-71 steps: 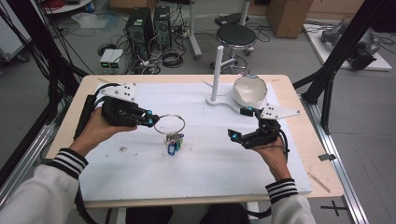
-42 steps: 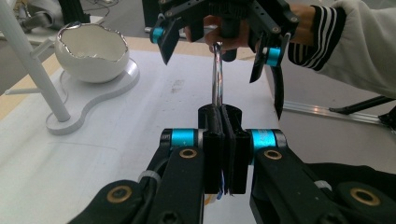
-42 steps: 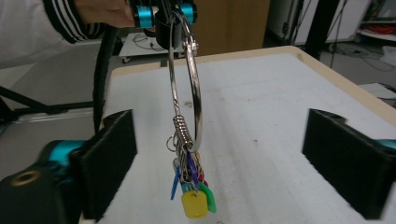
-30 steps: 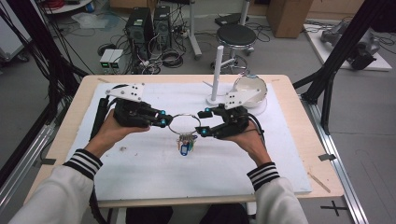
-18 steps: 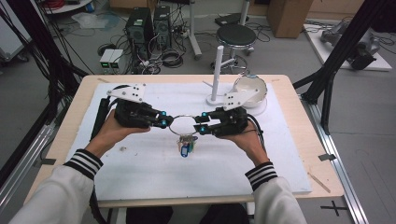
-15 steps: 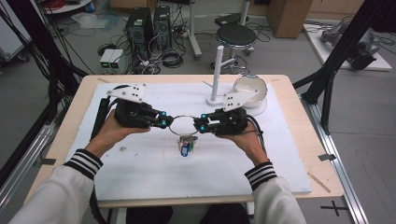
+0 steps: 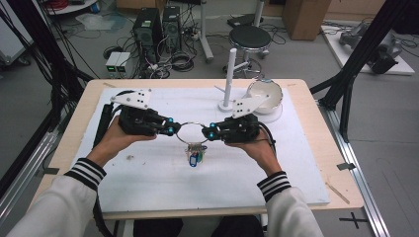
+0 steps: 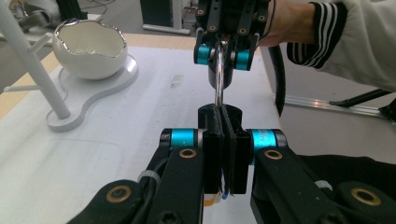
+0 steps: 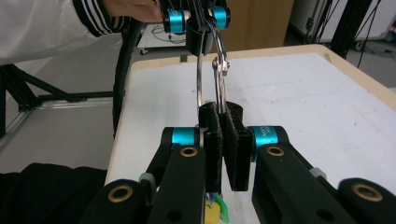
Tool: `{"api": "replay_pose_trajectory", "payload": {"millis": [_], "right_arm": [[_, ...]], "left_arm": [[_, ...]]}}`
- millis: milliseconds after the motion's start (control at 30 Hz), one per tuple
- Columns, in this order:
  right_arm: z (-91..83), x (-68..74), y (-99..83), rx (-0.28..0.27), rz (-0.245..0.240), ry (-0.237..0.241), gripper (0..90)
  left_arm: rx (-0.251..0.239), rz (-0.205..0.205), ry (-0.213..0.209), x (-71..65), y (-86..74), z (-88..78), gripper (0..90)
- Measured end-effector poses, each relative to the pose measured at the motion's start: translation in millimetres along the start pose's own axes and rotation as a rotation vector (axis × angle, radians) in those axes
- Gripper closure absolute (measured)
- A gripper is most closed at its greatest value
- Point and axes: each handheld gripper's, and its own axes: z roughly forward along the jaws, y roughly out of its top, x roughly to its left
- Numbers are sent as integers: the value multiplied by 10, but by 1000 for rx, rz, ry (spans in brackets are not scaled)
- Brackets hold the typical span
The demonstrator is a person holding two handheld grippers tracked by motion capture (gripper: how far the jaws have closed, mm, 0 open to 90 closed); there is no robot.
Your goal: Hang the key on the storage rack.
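Metal ring point(image 7: 191, 132) spans the gap between left gripper point(image 7: 171, 129) and right gripper point(image 7: 209, 133), each clamped on an opposite rim; its hinge appears open; keys point(image 7: 196, 157) dangle beneath, above the table point(image 7: 148, 187).

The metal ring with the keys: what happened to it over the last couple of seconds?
The right gripper swung in from near the bowl and clamped the ring opposite the left gripper, which already held it. The ring shifted slightly right. Bowl and stand stayed put.
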Motion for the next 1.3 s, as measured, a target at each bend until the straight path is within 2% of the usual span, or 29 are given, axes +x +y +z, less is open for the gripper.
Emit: {"api": "replay_pose_trajectory", "payload": {"millis": [100, 133, 167, 233, 300, 333, 367, 467, 567, 600, 667, 767, 933, 1033, 1133, 1300], "right_arm": [[6, 1, 17, 5, -6, 1, 880], [12, 1, 26, 8, -10, 0, 880], [9, -5, 32, 10, -8, 3, 880], [-15, -20, 32, -9, 10, 1, 880], [-62, -50, 34, -18, 25, -13, 881], [-88, -71, 36, -16, 34, -24, 881], [-120, -94, 41, -16, 40, -37, 880], [-198, -152, 56, -25, 48, -61, 881], [-299, -222, 71, -25, 75, -99, 880], [-345, -261, 74, -28, 88, -116, 880], [-407, -308, 74, -35, 110, -135, 880], [-506, -395, 70, -44, 137, -165, 880], [-628, -541, 51, -49, 167, -216, 880], [-675, -615, 35, -42, 190, -250, 881], [-714, -695, 13, -42, 207, -281, 880], [-740, -809, -49, -38, 244, -318, 880]], "left_arm": [[-28, 30, 32, -11, -79, -2, 859], [-22, 42, 55, -16, -98, -2, 844], [-11, 44, 64, -14, -114, -5, 792], [-4, 19, 101, -14, -161, -11, 683], [-3, 21, 165, -26, -210, -33, 559], [-7, 14, 202, -26, -244, -54, 509], [-13, -11, 228, -29, -274, -70, 471], [-36, -53, 275, -33, -383, -120, 376], [-54, -91, 304, -53, -494, -171, 241], [-56, -103, 315, -63, -528, -183, 158], [-68, -124, 338, -94, -591, -190, 60], [-84, -120, 355, -151, -715, -214, 18], [-112, -135, 382, -240, -906, -268, 17], [-126, -131, 415, -315, -1033, -314, 17], [-164, -139, 445, -382, -1176, -366, 17], [-201, -164, 463, -464, -1379, -402, 17]]}}
